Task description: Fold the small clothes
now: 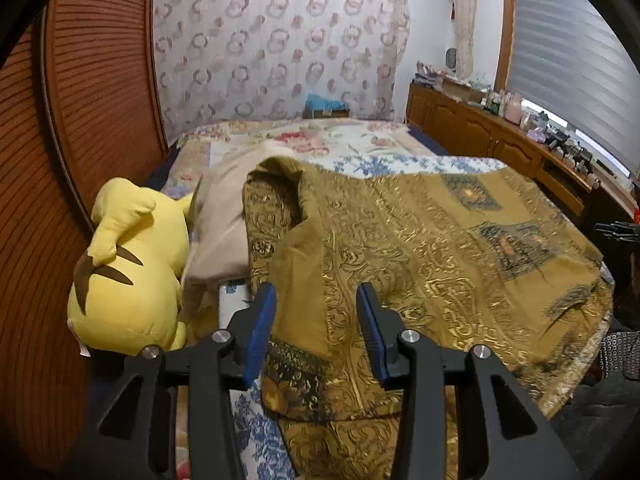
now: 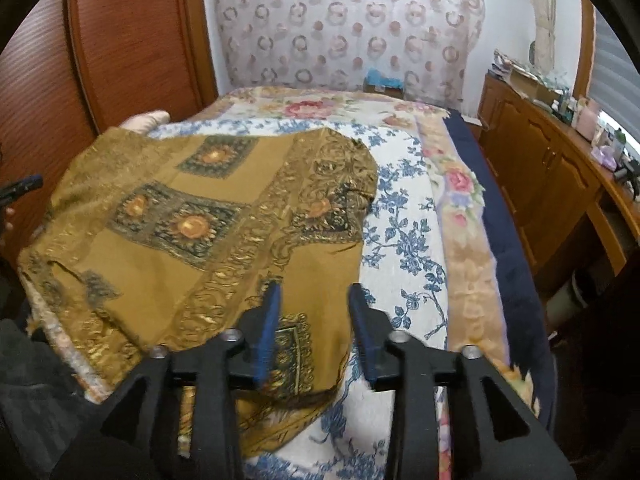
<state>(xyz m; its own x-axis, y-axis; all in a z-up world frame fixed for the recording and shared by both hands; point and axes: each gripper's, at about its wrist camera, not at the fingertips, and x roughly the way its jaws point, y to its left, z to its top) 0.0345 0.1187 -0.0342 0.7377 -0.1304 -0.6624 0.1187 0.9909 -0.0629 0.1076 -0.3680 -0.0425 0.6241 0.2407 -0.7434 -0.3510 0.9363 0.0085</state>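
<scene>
Left wrist view: a gold patterned garment [image 1: 420, 248] is lying across a floral-quilted bed [image 1: 352, 148], both the left gripper [image 1: 316, 328] and right gripper [image 2: 314, 328] hanging spread over its near edge, a yellow plush toy [image 1: 128, 276] sitting at left, a wooden cabinet [image 1: 480, 128] lining the right wall.

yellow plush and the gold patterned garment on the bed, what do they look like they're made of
Yellow plush: looks like soft stuffed fleece or velour; matte, puffy, rounded seams, brown stripes.
Gold patterned garment: apparently a thin woven or printed fabric, maybe satin-like; it drapes in soft folds and the scrollwork glints faintly. The exact fibre cannot be told.
</scene>
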